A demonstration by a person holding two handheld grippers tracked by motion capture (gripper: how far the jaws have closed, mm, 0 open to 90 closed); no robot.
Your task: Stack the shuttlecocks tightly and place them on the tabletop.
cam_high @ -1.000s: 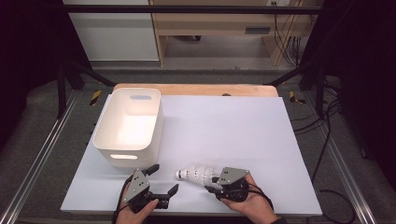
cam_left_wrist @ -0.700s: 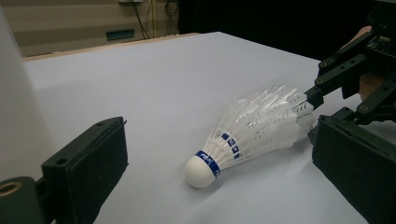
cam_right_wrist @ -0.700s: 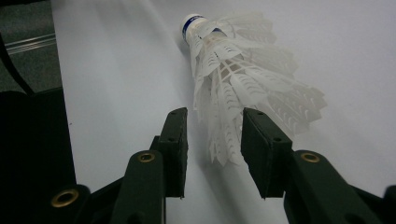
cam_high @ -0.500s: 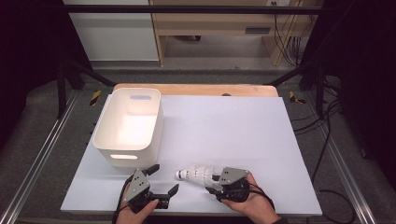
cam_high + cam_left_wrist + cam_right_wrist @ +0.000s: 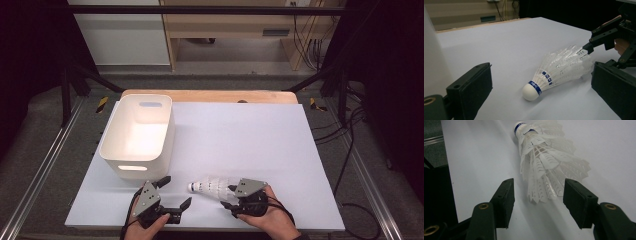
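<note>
At the near edge of the white table [image 5: 260, 130], two hands are holding grippers side by side. The left gripper [image 5: 175, 194] is sitting at the near left, its claw released, with the jaws spread wide and nothing between them. In the left gripper view those jaws are framing the scene, and the shuttlecock [image 5: 560, 70] is lying on the sheet a little beyond them, cork end pointing toward the camera.

The right gripper [image 5: 229, 196] is resting just right of centre, also at the near edge, with the person's right hand [image 5: 272, 222] wrapping around its body. Its claw is likewise released: in the right gripper view the two black jaws are standing apart on either side of the feather skirt's rim, and neither pad is pressing on the feathers. In the left gripper view one jaw tip of the right gripper is appearing to touch the outer feathers, though contact is hard to confirm.

The shuttlecock [image 5: 210, 186] is lying on its side on the table between the two grippers, its white cork with a blue band pointing left and its feathers opening to the right, toward the right gripper.

Farther back on the left, a white bin [image 5: 137, 137] is standing upright on the table, well apart from the shuttlecock.
</note>
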